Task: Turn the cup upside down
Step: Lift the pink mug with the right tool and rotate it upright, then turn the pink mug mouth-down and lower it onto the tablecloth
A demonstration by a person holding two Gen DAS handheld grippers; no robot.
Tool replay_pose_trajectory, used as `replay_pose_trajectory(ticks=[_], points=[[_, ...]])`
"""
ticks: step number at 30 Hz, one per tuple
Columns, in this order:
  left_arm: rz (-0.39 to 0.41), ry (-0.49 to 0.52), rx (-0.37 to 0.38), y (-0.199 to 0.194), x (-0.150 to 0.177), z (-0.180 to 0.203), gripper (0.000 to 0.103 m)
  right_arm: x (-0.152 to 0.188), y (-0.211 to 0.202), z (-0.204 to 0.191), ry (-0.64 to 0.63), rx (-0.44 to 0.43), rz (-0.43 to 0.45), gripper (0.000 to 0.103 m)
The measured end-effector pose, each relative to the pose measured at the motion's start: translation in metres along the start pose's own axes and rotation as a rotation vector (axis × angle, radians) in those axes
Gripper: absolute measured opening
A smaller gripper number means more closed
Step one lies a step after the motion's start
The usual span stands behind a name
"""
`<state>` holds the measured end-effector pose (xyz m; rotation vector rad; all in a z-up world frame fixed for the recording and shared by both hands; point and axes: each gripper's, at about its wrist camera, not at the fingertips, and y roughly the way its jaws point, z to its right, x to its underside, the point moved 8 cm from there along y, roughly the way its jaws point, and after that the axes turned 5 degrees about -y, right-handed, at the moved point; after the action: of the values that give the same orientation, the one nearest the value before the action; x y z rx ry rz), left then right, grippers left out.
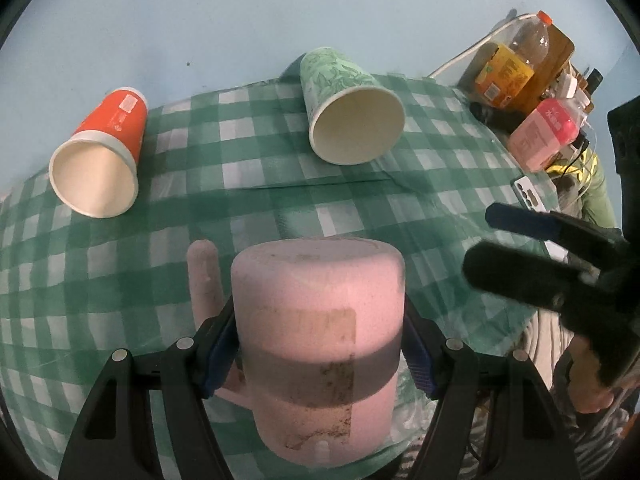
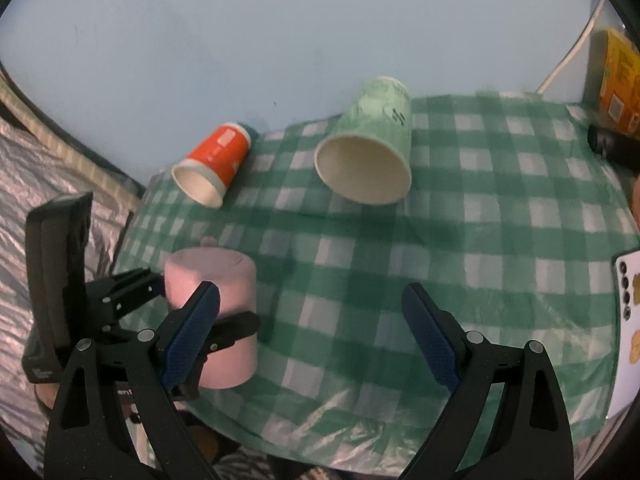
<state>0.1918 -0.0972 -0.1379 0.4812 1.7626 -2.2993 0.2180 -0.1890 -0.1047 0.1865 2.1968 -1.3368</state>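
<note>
1. Gripping the pink speckled ceramic mug across its body, left gripper pinched on both side walls; flat base up, mug already inverted near the front edge of the green-and-white checked tablecloth.
2. Hovering to the side, right gripper spread wide and holding nothing; seen from the left wrist as a dark blurred claw near the mug.
3. Lying on their sides farther back, well apart from the mug: orange paper cup with white rim and green leaf-printed paper cup, mouths toward the cameras.
4. Risk, slip: smooth glazed wall held by narrow pads; a loosened pinch before the rim seats likely drops or tips the mug.
5. Risk, handle: pink handle projecting just beside the left-hand pad; a rotating grip could catch it and twist the mug.
6. Risk, edge: placement close to the cloth's front edge; an off-level set-down could send the mug over. Contact between rim and cloth not determinable from either view.
7. Risk, collision: right claw close to the mug; an inward drift could knock it.
8. Risk, cloth: loose, creased fabric may bunch under the rim and leave the mug rocking.
</note>
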Motion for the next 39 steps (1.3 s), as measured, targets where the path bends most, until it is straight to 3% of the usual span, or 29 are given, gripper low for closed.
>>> replay_pose_trajectory(ticks=[15, 17, 24, 30, 39], points=[[-0.047, 0.017, -0.043, 0.03, -0.005, 0.002, 0.074, 0.01, 0.014, 0.025, 0.07, 0.017, -0.035, 0.092], [-0.047, 0.026, -0.046, 0.026, -0.007, 0.004, 0.078, 0.011, 0.014, 0.028, 0.071, 0.02, -0.038, 0.092], [-0.007, 0.021, -0.021, -0.004, -0.013, 0.0, 0.081, 0.007, 0.005, 0.029, 0.104, 0.011, -0.021, 0.092], [0.042, -0.022, -0.006, -0.032, -0.005, -0.019, 0.082, 0.006, 0.012, 0.01, 0.124, -0.053, -0.049, 0.092], [0.134, -0.1, -0.06, -0.049, 0.012, -0.07, 0.084, 0.013, 0.049, -0.018, 0.17, -0.108, -0.123, 0.092]])
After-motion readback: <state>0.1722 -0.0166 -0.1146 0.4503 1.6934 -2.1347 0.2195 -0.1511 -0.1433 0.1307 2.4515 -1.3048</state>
